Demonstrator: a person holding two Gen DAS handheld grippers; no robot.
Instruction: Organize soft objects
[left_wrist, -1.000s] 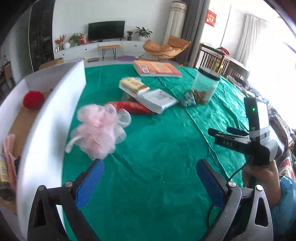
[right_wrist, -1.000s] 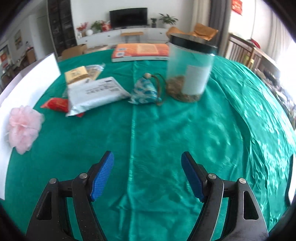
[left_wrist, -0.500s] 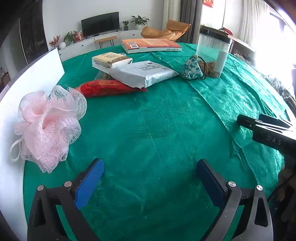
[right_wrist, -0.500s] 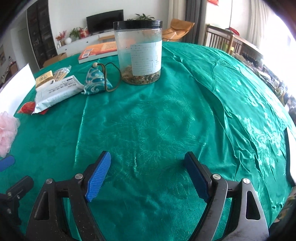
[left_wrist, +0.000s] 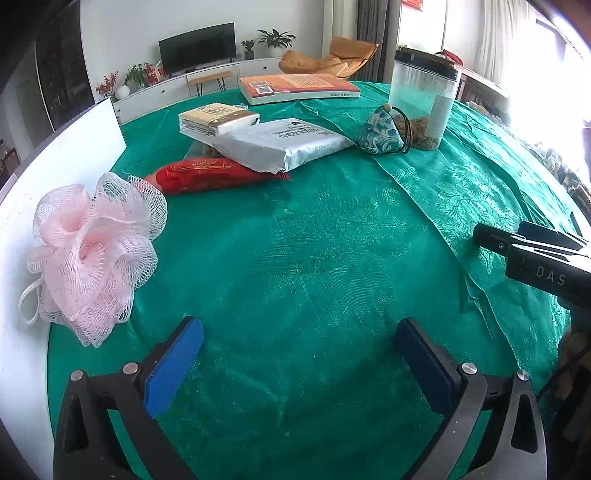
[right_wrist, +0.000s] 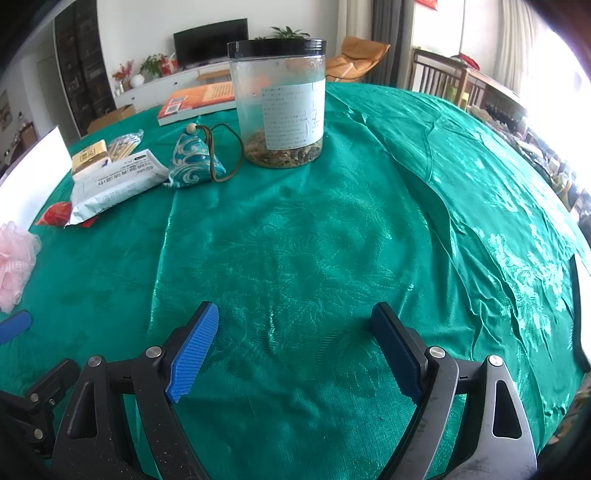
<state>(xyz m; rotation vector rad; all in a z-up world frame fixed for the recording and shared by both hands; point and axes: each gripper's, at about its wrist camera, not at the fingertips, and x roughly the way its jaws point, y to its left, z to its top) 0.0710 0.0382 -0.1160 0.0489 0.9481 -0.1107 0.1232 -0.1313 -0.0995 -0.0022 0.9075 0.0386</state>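
Jaws wide, opening, right gripper (right_wrist: 293, 350) angled tableward

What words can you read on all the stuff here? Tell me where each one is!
"DAS": on the black body of the right gripper, seen from the left wrist view.
Silver packet: printed lines, too small to read.
Jar label: rows of print, too blurred to read.
Orange book: a square code and text, unreadable.
Red packet and yellow box: print too blurred to read.

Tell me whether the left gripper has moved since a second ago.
Yes. The left gripper has dropped and moved in over the table: the white box wall, earlier seen from above with its inside showing, now stands alongside, next to the pink mesh puff.
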